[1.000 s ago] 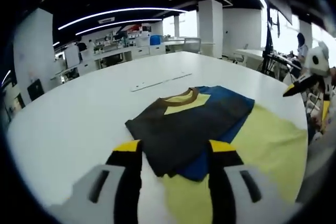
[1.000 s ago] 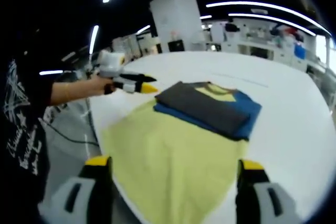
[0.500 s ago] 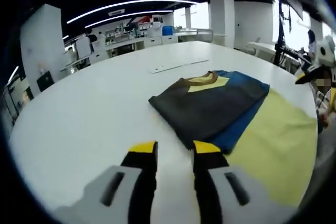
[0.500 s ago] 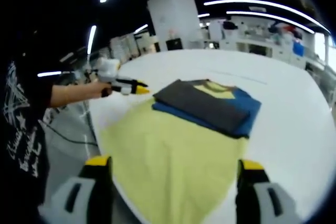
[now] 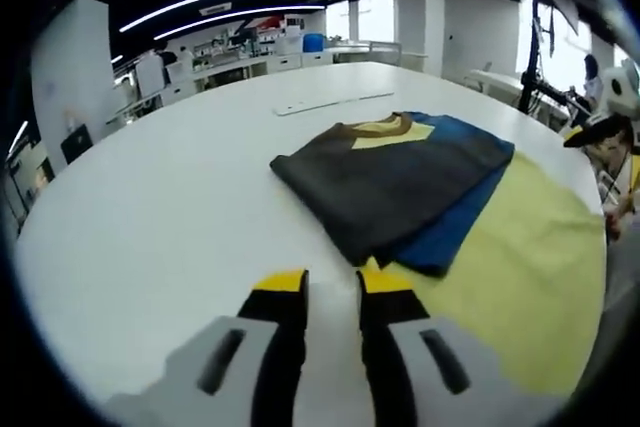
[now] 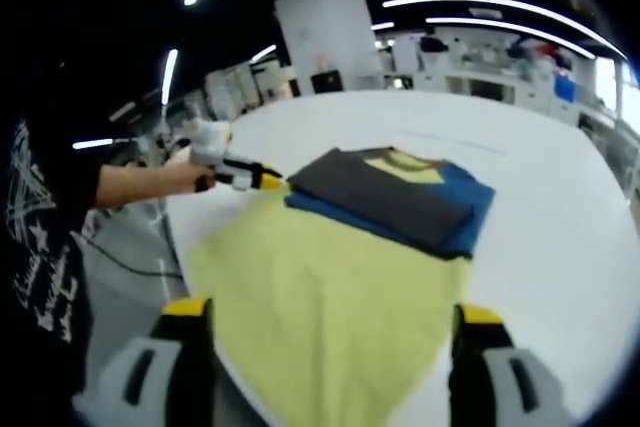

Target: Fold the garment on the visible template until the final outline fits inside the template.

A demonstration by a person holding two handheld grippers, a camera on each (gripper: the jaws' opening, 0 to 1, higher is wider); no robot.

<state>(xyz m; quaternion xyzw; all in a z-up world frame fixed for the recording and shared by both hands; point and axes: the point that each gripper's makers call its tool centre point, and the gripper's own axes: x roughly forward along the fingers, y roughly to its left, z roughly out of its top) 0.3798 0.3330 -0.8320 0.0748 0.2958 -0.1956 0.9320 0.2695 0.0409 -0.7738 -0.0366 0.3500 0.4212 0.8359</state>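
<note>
Folded T-shirt (image 5: 395, 182), dark grey over blue with a brown collar, lies centre frame on the yellow template (image 5: 510, 277) atop the white table (image 5: 160, 207). Left gripper (image 5: 332, 285), lower centre: jaws nearly closed, holding nothing. Right gripper (image 6: 325, 319), bottom edge: jaws wide apart, empty, over the template's near end.

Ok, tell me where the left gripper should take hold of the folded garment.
Probably the near corner of the folded garment, where the dark layer overhangs the blue one, just ahead of the left gripper. That corner points toward the nearly closed jaws and lies flat on the yellow template, so open them and slide in low from the white table side.
</note>
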